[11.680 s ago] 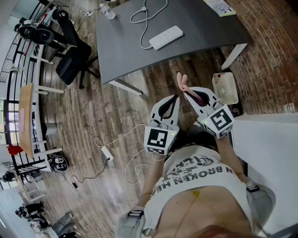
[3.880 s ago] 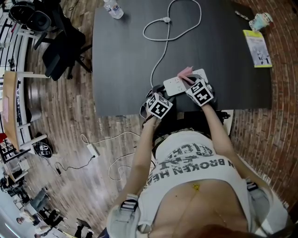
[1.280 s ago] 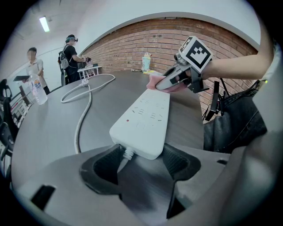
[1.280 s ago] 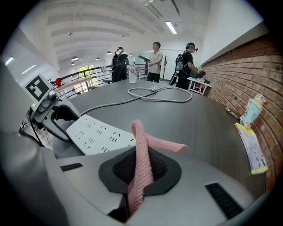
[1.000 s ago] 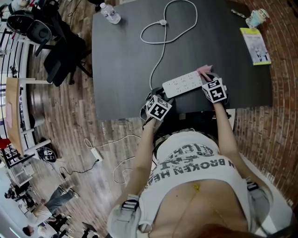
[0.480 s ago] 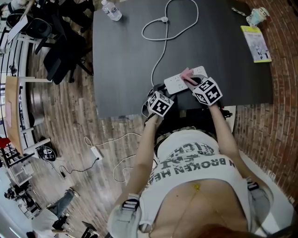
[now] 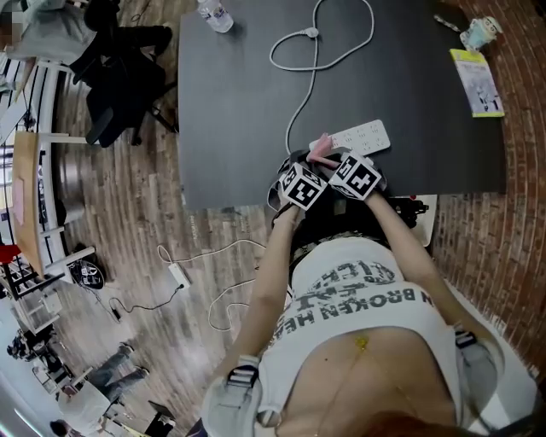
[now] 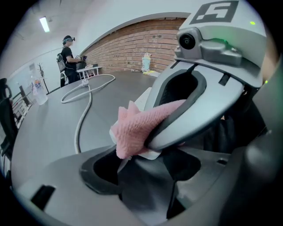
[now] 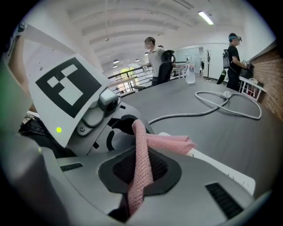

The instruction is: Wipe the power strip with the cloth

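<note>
In the head view, the white power strip is seen lying near the table's 6 o'clock edge, its cable running off toward 12 o'clock. The pink cloth is pressed onto the strip's cable end by the right claw, with the left claw just beside it at 9 o'clock. "BROKEN" can be read on the shirt. Print on the booklet at 2 o'clock and the bottle at 11 o'clock is too small to be read. In the left gripper view, the left claw's jaws appear to be set apart with nothing gripped, and the strip's white end is seen just ahead under the cloth. In the right gripper view, the right claw is seen clamped on the cloth, a folded corner being laid over the strip. No brand is visible on the strip. A wiping stroke at the cable end is judged to be in hand. A steady pass toward the 2 o'clock end is called for next, with pressure kept even and the strip steadied.
</note>
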The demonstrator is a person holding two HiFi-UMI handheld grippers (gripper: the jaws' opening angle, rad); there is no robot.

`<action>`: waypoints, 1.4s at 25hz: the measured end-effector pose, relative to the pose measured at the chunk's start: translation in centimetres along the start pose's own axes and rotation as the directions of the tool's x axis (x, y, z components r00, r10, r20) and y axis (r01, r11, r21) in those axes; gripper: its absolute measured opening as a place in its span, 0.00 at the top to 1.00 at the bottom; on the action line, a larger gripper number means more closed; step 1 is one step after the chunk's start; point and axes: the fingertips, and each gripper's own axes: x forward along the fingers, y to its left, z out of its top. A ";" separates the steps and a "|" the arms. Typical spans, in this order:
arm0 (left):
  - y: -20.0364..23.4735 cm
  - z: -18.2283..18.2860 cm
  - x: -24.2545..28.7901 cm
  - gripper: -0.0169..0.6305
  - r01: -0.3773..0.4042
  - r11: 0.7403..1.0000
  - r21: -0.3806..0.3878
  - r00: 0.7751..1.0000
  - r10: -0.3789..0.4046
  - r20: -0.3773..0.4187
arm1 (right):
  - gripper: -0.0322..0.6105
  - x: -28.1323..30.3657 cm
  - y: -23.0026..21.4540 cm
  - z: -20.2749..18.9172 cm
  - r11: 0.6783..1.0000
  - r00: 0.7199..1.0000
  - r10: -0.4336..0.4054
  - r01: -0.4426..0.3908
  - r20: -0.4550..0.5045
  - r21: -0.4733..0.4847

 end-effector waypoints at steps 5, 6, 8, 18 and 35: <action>-0.2 0.1 0.1 0.54 0.000 1.000 0.002 1.000 0.000 0.000 | 0.92 0.3 0.0 -0.4 1.000 1.000 -0.012 0.012 -0.012 -0.024; -0.2 0.1 0.1 0.54 0.000 1.000 0.003 1.000 0.000 0.000 | 0.92 0.2 0.0 -0.3 1.000 1.000 -0.016 0.016 -0.006 -0.022; -0.2 0.0 0.0 0.54 0.001 1.000 0.003 1.000 -0.001 0.001 | 0.93 0.2 0.0 -0.3 1.000 1.000 -0.027 0.027 0.005 -0.016; -0.1 -0.1 0.0 0.54 0.005 1.000 0.004 1.000 -0.005 0.003 | 0.93 -0.4 -0.9 -0.9 0.994 0.995 -0.103 0.102 -0.004 -0.038; -0.1 0.0 -0.1 0.54 0.008 1.000 0.005 1.000 -0.008 0.006 | 0.93 -2.6 -3.7 -2.6 0.978 0.980 -0.201 0.201 0.003 0.048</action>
